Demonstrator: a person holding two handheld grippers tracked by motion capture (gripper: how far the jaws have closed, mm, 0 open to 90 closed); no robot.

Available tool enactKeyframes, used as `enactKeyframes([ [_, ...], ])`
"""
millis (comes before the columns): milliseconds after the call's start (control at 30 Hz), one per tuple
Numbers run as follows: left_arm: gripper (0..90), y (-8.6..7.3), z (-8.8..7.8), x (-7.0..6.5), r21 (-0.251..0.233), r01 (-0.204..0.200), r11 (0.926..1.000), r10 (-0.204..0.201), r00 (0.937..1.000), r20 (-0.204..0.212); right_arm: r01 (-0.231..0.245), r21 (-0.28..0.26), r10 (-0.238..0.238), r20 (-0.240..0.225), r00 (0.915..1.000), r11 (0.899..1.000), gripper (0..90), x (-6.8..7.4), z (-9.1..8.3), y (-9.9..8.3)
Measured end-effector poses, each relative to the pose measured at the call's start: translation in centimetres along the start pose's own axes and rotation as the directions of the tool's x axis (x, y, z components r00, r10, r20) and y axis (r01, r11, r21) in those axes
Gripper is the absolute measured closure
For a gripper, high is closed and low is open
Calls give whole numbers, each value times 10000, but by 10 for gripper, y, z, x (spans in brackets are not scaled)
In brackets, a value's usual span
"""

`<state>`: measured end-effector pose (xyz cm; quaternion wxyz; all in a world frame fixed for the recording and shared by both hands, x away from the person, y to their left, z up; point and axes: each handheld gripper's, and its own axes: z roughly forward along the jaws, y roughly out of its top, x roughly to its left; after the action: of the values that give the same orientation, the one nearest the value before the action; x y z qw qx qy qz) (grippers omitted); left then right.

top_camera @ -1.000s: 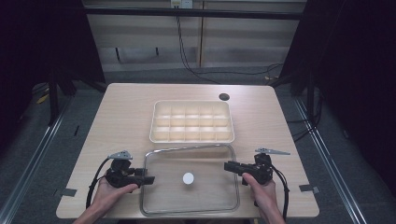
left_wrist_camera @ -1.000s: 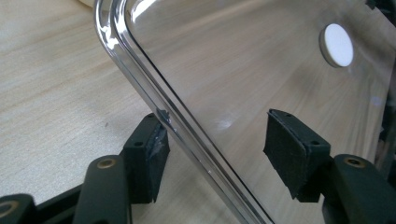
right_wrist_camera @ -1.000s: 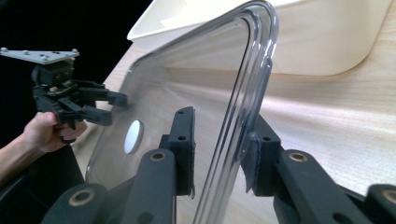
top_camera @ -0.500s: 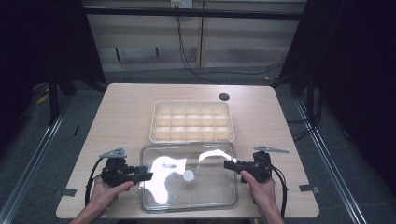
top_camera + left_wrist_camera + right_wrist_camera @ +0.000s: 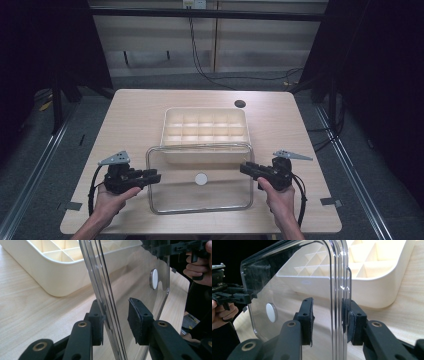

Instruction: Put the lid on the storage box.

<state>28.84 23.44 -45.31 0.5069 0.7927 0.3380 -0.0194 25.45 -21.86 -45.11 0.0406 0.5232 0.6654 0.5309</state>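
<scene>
Straddled with the left gripper [image 5: 152, 176] [image 5: 116, 315] the left edge of a clear, rounded-rectangle plastic lid [image 5: 220, 192] [image 5: 140, 277], neither released nor clamped: one pad against the plastic, the other just apart. Straddled likewise with the right gripper [image 5: 246, 169] [image 5: 328, 315] the lid's [image 5: 294, 285] right edge, touching the rim on one side, gapped on the other. Held each in a hand at the frame's bottom, left [image 5: 112, 200] and right [image 5: 280, 200].

Spread across mid-frame in the high view: a pale wooden table [image 5: 135, 120]. Placed at its centre, a cream plastic compartment tray [image 5: 165, 125] [image 5: 57, 282] [image 5: 374, 290]. Carried the lid between the grippers in the lower middle, far edge overlapping the tray's near wall. Fixed at the lid's centre, a small white round disc [image 5: 201, 178] [image 5: 154, 278] [image 5: 271, 312]. Spotted right of the tray's far corner, a small dark round hole [image 5: 240, 104].
</scene>
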Motion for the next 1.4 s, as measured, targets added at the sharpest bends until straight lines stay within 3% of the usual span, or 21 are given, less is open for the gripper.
enactKeyframes([
  [200, 681, 6, -3, -1, -182, -187, 9997, 187, 9998, -5, 39, 28, -39, 256, 9997, 10000, 613, 3, 0, 5],
  [400, 691, 18, -9, 1, -439, -282, 9986, 285, 9996, 52, 92, -229, -87, 233, 9997, 9997, 612, 7, 0, 13],
  [500, 686, 23, -10, 2, -527, -337, 9980, 338, 9994, 9, 207, -341, -198, 265, 9995, 9992, 608, 9, 1, 21],
  [600, 683, 27, -11, 4, -566, -671, 9961, 670, 9977, -37, 390, -376, -380, 283, 9989, 9985, 608, 10, 2, 29],
  [733, 686, 33, -7, 6, -574, -646, 9963, 641, 9979, -103, 638, -438, -621, 393, 9973, 9970, 607, 11, 1, 38],
  [933, 692, 47, -12, 1, -916, -829, 9923, 827, 9966, -54, 542, -753, -527, 220, 9984, 9957, 607, 10, -4, 46],
  [1267, 692, 73, -14, -2, -1064, -1049, 9888, 1021, 9943, -311, 638, -1283, -613, 234, 9978, 9897, 607, 12, -11, 68],
  [1400, 687, 80, -14, -1, -1089, -1025, 9888, 977, 9940, -486, 364, -1459, -337, 212, 9992, 9886, 605, 9, -8, 73],
])
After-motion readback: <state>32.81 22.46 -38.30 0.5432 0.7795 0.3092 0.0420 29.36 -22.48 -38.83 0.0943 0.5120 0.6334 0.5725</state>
